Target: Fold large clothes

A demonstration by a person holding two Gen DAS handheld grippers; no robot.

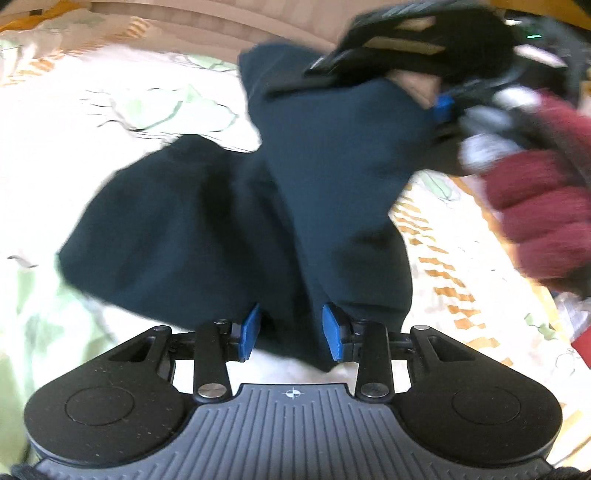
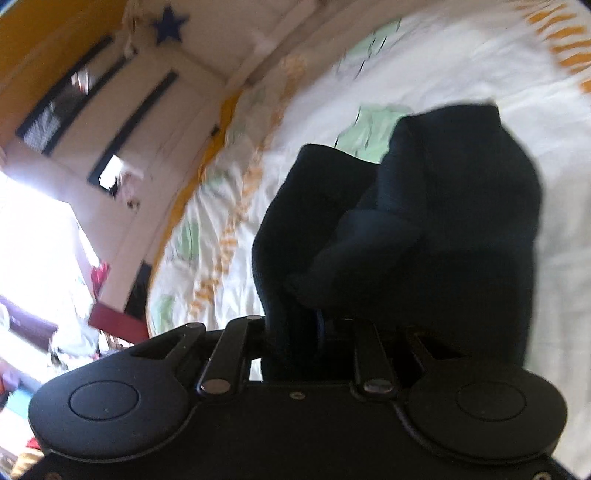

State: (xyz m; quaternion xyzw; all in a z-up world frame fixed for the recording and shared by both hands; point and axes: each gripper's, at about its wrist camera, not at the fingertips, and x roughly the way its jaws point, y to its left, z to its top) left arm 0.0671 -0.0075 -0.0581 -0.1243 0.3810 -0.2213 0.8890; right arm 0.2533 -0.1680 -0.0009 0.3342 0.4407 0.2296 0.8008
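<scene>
A large dark navy garment [image 1: 229, 229] hangs bunched above a white bedspread with green and orange print [image 1: 110, 110]. My left gripper [image 1: 291, 332] has its blue pads [image 1: 251, 330] apart, with a fold of the garment hanging between them and not pinched. My right gripper shows in the left wrist view [image 1: 443, 107] at the upper right, shut on the garment's top edge. In the right wrist view the right gripper [image 2: 314, 336] is buried in the dark cloth [image 2: 424, 229], its pads hidden.
The bedspread [image 2: 461, 66] fills the space under the garment. A dark red sleeve [image 1: 543, 206] of the person's arm is at the right. A cream wall with dark frames [image 2: 110, 122] and a blue star [image 2: 170, 26] lies beyond the bed.
</scene>
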